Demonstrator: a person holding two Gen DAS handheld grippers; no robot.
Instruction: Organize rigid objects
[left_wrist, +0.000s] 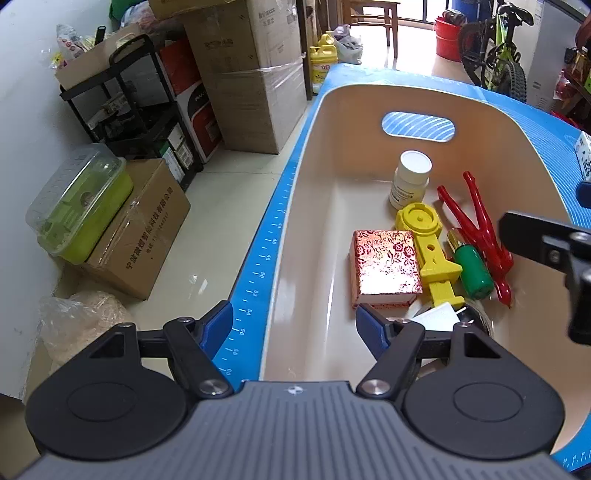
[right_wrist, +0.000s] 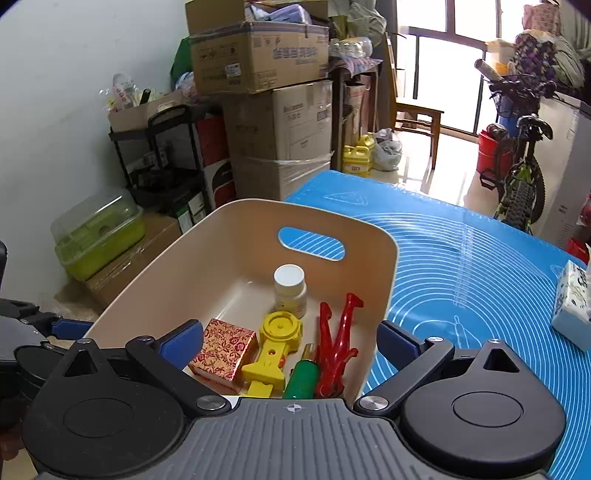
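A beige bin (left_wrist: 317, 206) (right_wrist: 384, 280) stands on the blue mat (right_wrist: 480, 266). In it lie a red-gold patterned box (left_wrist: 384, 266) (right_wrist: 225, 350), a yellow plastic tool (left_wrist: 432, 243) (right_wrist: 273, 347), a green cylinder (left_wrist: 472, 269) (right_wrist: 303, 380), a red clip (left_wrist: 476, 225) (right_wrist: 340, 343) and a white pill bottle (left_wrist: 410, 181) (right_wrist: 290, 291). My left gripper (left_wrist: 295, 328) is open and empty, straddling the bin's left wall. My right gripper (right_wrist: 291, 343) is open and empty above the bin's near end.
A patterned tissue box (right_wrist: 572, 306) sits on the mat at the right. Beyond the table's left edge are cardboard boxes (left_wrist: 255, 74), a black rack (left_wrist: 122, 96) and a green container (left_wrist: 85, 206). A bicycle (right_wrist: 521, 173) stands at the far right.
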